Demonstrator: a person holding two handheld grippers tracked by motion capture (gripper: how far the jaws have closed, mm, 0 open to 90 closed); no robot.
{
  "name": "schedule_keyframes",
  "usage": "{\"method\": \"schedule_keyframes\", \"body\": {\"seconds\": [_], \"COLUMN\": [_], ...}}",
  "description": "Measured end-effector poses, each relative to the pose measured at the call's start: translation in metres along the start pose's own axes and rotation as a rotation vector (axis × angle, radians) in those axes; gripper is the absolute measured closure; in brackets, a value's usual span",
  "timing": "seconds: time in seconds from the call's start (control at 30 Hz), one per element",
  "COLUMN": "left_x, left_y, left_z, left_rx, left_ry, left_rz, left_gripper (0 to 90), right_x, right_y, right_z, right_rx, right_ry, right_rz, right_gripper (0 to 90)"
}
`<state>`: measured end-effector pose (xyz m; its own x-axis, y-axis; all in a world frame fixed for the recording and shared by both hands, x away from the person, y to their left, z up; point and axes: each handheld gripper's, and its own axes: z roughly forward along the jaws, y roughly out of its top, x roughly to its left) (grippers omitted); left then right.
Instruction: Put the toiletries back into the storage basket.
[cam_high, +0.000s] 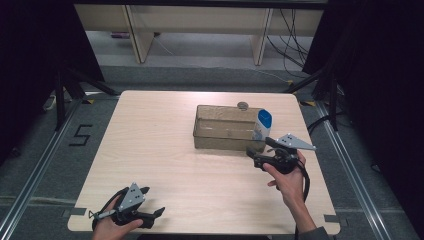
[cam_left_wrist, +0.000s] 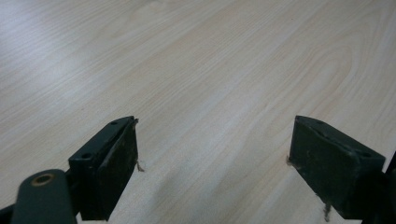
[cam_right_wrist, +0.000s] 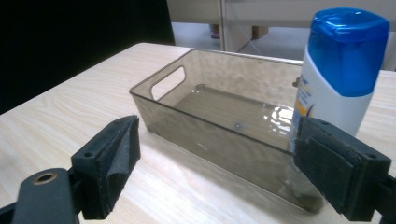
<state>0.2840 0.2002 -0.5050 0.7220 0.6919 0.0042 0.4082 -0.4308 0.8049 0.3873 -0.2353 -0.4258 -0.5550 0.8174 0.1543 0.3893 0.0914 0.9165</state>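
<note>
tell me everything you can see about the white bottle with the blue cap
The bottle is white, plastic by its look, with a broad glossy blue cap and a blue and yellow print on its front. It stands upright and capped inside the clear smoky bin, at one end against the wall. The open right gripper points at it without touching.

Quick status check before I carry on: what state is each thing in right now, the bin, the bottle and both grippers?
Clear bin: upright on the table, open-topped, nothing inside.
Bottle: standing upright at the bin's right end, blue cap shut; inside or beside the bin, cannot tell.
Right gripper: open, aimed at the bin, holding nothing.
Left gripper: open, low over bare table, holding nothing.
Small round thing: behind the bin, too small to tell.
</note>
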Motion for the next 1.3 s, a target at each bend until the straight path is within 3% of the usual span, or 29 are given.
{"method": "schedule_keyframes", "body": {"seconds": [0.03,0.1,0.27,0.3,0.37,0.43,0.5,0.53,0.67,0.7,0.83,0.87,0.9,0.93,0.97,1.03,1.1,1.13,1.17,1.2,1.27,1.3], "left_x": [0.001,0.0,0.0,0.0,0.001,0.0,0.0,0.0,0.001,0.001,0.001,0.001,0.001,0.001,0.0,0.001,0.002,0.002,0.003,0.003,0.002,0.002], "left_y": [0.0,0.0,0.0,0.0,0.0,0.0,0.0,0.0,0.0,0.0,0.0,0.0,0.0,0.0,0.0,0.0,0.0,0.0,0.0,0.0,0.0,0.0], "left_z": [-0.001,0.0,0.0,0.0,-0.001,0.0,0.0,0.0,-0.001,-0.001,-0.001,-0.001,-0.001,-0.001,0.0,-0.001,-0.001,-0.001,-0.002,-0.002,-0.002,-0.002], "left_rx": [0.013,0.004,0.0,0.0,0.014,0.002,0.003,0.002,0.016,0.015,0.017,0.017,0.016,0.015,0.003,0.019,0.025,0.029,0.03,0.03,0.029,0.026], "left_ry": [0.0,-0.005,-0.001,0.0,0.002,-0.002,-0.002,-0.001,0.003,0.002,0.002,0.001,0.002,0.001,0.0,0.001,0.008,0.006,0.009,0.011,0.01,0.007], "left_rz": [0.017,0.003,0.002,0.0,0.017,0.002,0.002,0.001,0.015,0.014,0.014,0.015,0.014,0.014,0.0,0.017,0.023,0.028,0.03,0.029,0.029,0.026], "left_gripper": [15.1,15.2,15.1,15.1,15.2,15.1,15.2,15.2,15.2,15.2,15.2,15.2,15.2,15.2,15.2,15.2,15.2,15.2,15.2,15.2,15.2,15.1], "right_x": [0.001,0.005,0.009,0.012,0.012,0.015,0.015,0.017,0.02,0.022,0.022,0.026,0.024,0.027,0.025,0.027,0.026,0.029,0.027,0.03,0.029,0.03], "right_y": [-0.001,-0.003,-0.007,-0.008,-0.009,-0.012,-0.013,-0.014,-0.019,-0.021,-0.025,-0.026,-0.026,-0.027,-0.027,-0.029,-0.03,-0.031,-0.032,-0.033,-0.034,-0.035], "right_z": [0.0,-0.001,0.0,-0.001,-0.001,-0.002,-0.002,-0.003,-0.005,-0.005,-0.005,-0.007,-0.008,-0.009,-0.008,-0.01,-0.011,-0.011,-0.011,-0.013,-0.013,-0.013], "right_rx": [-0.004,0.006,0.012,0.018,0.02,0.023,0.017,0.027,0.035,0.038,0.025,0.046,0.042,0.049,0.03,0.041,0.034,0.045,0.023,0.053,0.033,0.033], "right_ry": [-0.002,0.008,0.027,0.026,0.028,0.037,0.034,0.042,0.046,0.062,0.075,0.067,0.066,0.075,0.075,0.075,0.069,0.082,0.073,0.085,0.087,0.088], "right_rz": [-0.006,0.018,0.0,0.024,-0.007,0.001,-0.029,-0.007,-0.019,0.008,-0.033,0.006,-0.024,0.009,-0.03,-0.01,-0.038,-0.003,-0.032,0.006,-0.024,-0.008], "right_gripper": [15.7,15.7,15.7,15.7,15.7,15.7,15.7,15.7,15.7,15.7,15.7,15.7,15.7,15.7,15.7,15.7,15.6,15.6,15.6,15.6,15.6,15.6]}}
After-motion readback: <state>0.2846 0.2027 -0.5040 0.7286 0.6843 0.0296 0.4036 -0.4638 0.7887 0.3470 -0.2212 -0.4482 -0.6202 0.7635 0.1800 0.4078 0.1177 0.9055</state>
